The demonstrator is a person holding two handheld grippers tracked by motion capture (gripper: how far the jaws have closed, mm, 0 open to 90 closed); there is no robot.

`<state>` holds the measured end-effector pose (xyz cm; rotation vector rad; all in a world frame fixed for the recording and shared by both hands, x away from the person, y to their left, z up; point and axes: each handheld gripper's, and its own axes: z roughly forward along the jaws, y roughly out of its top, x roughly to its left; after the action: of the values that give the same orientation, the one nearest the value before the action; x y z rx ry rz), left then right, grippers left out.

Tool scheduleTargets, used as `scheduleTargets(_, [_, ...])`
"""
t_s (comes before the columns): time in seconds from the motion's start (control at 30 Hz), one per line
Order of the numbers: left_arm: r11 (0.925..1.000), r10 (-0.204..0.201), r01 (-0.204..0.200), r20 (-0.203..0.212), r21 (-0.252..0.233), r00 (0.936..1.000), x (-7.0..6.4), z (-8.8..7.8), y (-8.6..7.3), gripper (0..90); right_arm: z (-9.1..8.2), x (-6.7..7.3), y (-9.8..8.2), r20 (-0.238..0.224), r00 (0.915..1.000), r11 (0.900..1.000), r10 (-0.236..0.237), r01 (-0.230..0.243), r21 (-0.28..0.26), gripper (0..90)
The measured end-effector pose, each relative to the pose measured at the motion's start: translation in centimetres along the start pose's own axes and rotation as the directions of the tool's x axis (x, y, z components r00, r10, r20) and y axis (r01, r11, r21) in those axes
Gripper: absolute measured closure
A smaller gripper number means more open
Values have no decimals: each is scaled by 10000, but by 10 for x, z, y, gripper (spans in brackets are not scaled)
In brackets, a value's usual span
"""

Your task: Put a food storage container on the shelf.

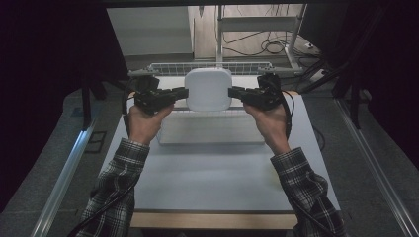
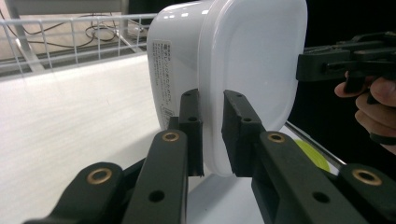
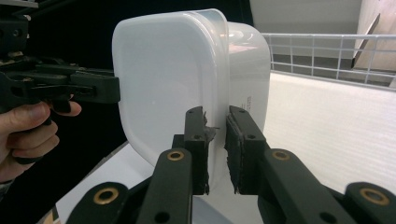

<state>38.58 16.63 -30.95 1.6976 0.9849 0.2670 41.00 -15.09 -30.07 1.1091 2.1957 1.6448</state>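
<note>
A pale worktop (image 1: 212, 168) in a dark room. Near its far edge, above a wire basket (image 1: 210, 68), a white lidded container (image 1: 208, 89) hangs level: left gripper (image 1: 182, 93) and right gripper (image 1: 234, 92) jaws pinch opposite rims, sharing its weight.

This looks like a lab or recording studio set up for handling trials rather than a home. A plain white desk (image 1: 212, 173) with a bare wooden front edge stands on grey carpet (image 1: 44, 173), flanked by metal rails (image 1: 64, 173) on the floor and hemmed in by dark curtains (image 1: 49, 49) at both sides. Behind the desk, beyond a white wire rack (image 1: 207, 67), loose cables (image 1: 269, 47) lie coiled on the floor beside a metal frame stand (image 1: 220, 29), and the lighting falls on the desk alone while the surroundings are dim.
</note>
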Motion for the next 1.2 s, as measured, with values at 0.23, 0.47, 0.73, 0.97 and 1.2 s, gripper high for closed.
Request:
scheduleTargets(0.23, [9999, -6, 8, -124, 157, 9999, 5, 11, 8, 784, 7, -10, 7, 182, 9997, 9998, 182, -183, 50, 786])
scheduleTargets(0.47, [9999, 151, -148, -303, 85, 9994, 8, 18, 8, 760, 13, -16, 7, 286, 9990, 9993, 330, -335, 182, 780])
scheduleTargets(0.73, [9999, -24, 23, -97, -131, 10000, 13, 25, 4, 672, 18, -18, 9, 316, 9987, 9991, 401, -405, 131, 741])
scheduleTargets(0.97, [9996, 131, -138, -337, -235, 9993, 15, 32, 5, 640, 23, -19, 13, 495, 9984, 9994, 265, -274, 193, 693])
scheduleTargets(1.2, [9995, 226, -236, -405, -227, 9989, 16, 36, 7, 610, 28, -19, 14, 825, 9966, 9997, -17, -1, 224, 643])
